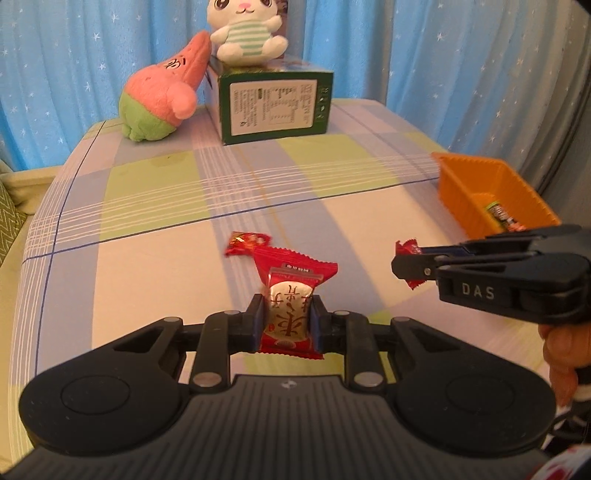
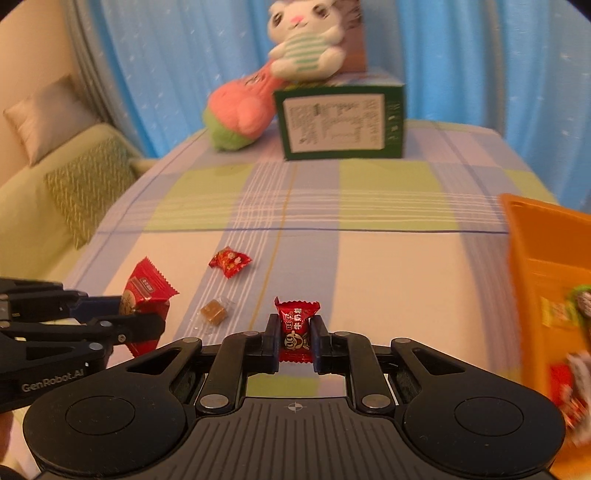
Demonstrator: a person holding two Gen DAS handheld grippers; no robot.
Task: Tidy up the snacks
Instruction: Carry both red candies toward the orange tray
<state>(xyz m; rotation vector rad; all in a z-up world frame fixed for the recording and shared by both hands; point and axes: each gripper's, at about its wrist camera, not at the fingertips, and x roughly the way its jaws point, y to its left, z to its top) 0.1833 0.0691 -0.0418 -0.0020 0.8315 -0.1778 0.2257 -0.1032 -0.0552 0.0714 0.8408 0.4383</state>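
- Your left tool (image 1: 287,325) is pinching a red snack packet (image 1: 291,295) with a silver-gold label between its fingers, held up off the checked cloth of the desk (image 1: 147,206).
- Your right tool (image 2: 295,334) is pinching a small red wrapped candy (image 2: 296,328), which stands upright between its fingers, its twisted top poking above them.
- In the left wrist view, the right tool (image 1: 400,264) comes in from the right, with the candy's red ends showing at its tip.
- An orange bin (image 1: 480,177) stands at the right side of the desk, near the right tool; a few wrapped snacks lie inside it.
- On the cloth, a second small red candy (image 2: 230,261) lies loose, and a brown sweet in clear wrap (image 2: 213,313) lies nearer, between the two tools.
- At the far end stands a green box (image 1: 275,105). A white plush animal (image 1: 245,31) in a striped shirt sits on top of it, and a pink and green plush (image 1: 162,96) leans against its left side.
- Blue curtains (image 1: 74,55) with white stars hang behind.
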